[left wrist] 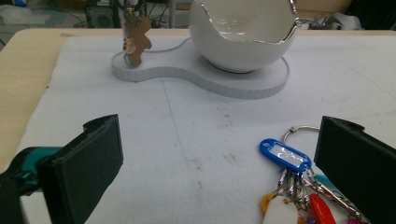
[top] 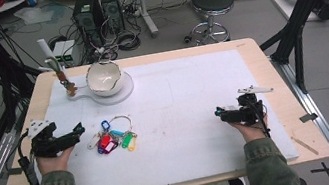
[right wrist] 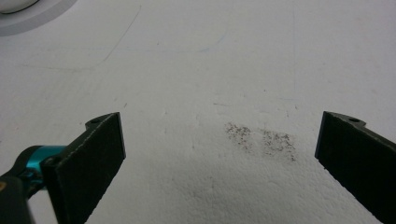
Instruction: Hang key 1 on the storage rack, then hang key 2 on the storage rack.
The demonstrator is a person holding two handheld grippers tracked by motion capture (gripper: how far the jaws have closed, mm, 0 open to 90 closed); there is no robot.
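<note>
Jaws spread wide on both sides, nothing between them. The left gripper [top: 79, 129] rests on the white foam mat [top: 188, 93], aimed at the bunch of coloured plastic key tags on a metal ring [top: 115, 137], which lies just beside its tips; in the left gripper view the blue tag [left wrist: 285, 155] sits close to the right-hand jaw. The right gripper [top: 218, 112] waits well apart over bare mat. Farther back stands the white egg-shaped bowl [top: 104, 77] on its pale grey stand [top: 124, 92]. This looks like the approach to a pickup: next, the left gripper needs to slide right, straddle the ring, and close.
</note>
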